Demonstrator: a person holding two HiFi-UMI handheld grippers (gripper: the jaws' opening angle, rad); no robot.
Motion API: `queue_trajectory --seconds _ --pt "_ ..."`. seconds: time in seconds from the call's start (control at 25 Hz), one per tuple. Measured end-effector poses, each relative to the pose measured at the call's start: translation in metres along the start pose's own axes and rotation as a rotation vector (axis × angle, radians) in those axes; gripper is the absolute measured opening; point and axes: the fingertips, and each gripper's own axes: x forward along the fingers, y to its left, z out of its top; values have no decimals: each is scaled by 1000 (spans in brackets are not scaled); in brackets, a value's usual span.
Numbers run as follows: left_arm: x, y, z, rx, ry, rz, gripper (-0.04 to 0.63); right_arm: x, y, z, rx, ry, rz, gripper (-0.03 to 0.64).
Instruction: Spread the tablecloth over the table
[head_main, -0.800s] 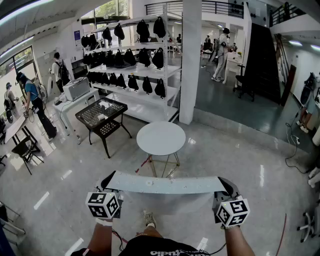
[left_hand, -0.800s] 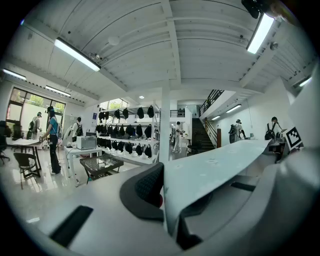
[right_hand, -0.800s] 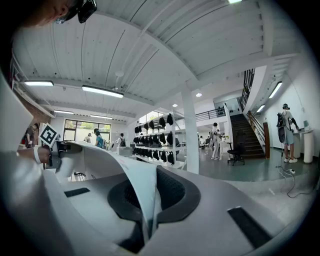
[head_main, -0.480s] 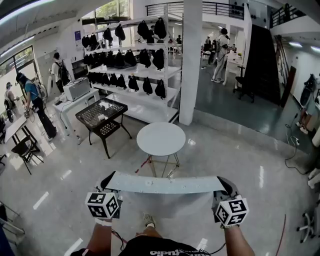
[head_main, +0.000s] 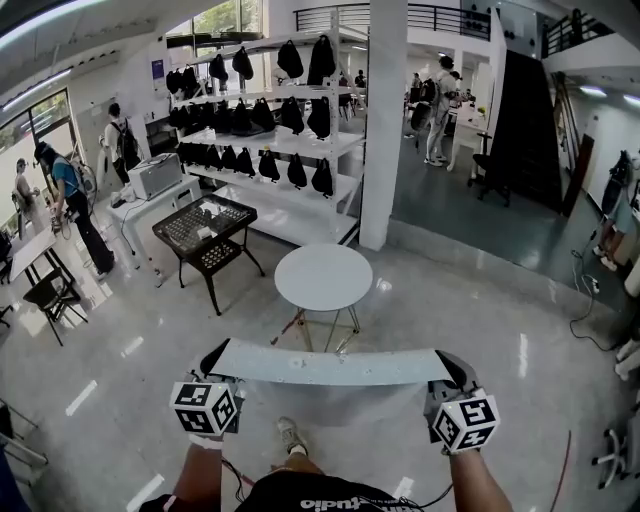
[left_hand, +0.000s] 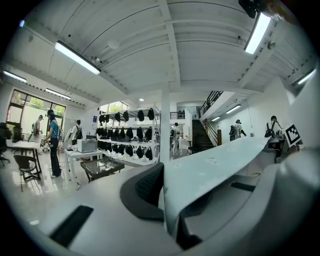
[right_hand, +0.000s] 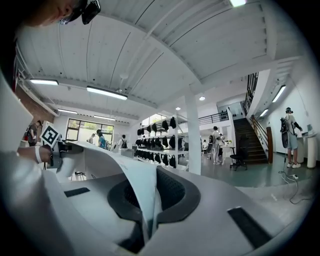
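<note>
A pale grey-white tablecloth (head_main: 325, 366) is stretched flat and level between my two grippers, in front of my body. My left gripper (head_main: 216, 358) is shut on its left corner, and in the left gripper view the tablecloth (left_hand: 215, 165) runs away to the right from the left gripper (left_hand: 167, 200). My right gripper (head_main: 446, 366) is shut on the right corner; in the right gripper view the tablecloth (right_hand: 107, 160) stretches off to the left from the right gripper (right_hand: 150, 210). The small round white table (head_main: 323, 277) stands on thin legs just beyond the cloth's far edge.
A black table (head_main: 204, 228) with a mesh top stands to the left of the round one. Behind are white shelves of black bags (head_main: 265, 120), a white pillar (head_main: 385, 120) and a white desk (head_main: 150, 205). People stand far left and at the back.
The cloth and both grippers have stayed almost where they were. The view has shifted slightly and my foot on the floor below has moved a little left.
</note>
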Motion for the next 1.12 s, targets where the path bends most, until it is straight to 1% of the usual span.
queue_trajectory --seconds 0.24,0.36,0.52,0.72,0.88,1.0,1.12 --pt "5 0 5 -1 4 -15 18 8 -5 2 7 6 12 26" --pt "10 -1 8 -11 8 -19 18 15 -9 5 28 1 17 26" --pt "16 0 5 -21 18 -27 20 24 -13 3 41 3 23 26" --pt "31 3 4 -15 40 -44 20 40 -18 7 52 2 21 26" --pt "48 5 3 -41 50 -49 20 53 -25 10 55 -3 15 26" --pt "61 6 3 -51 44 -66 20 63 -30 10 75 -4 15 28" --pt "72 7 8 -37 27 -71 20 73 -35 13 91 -6 14 28"
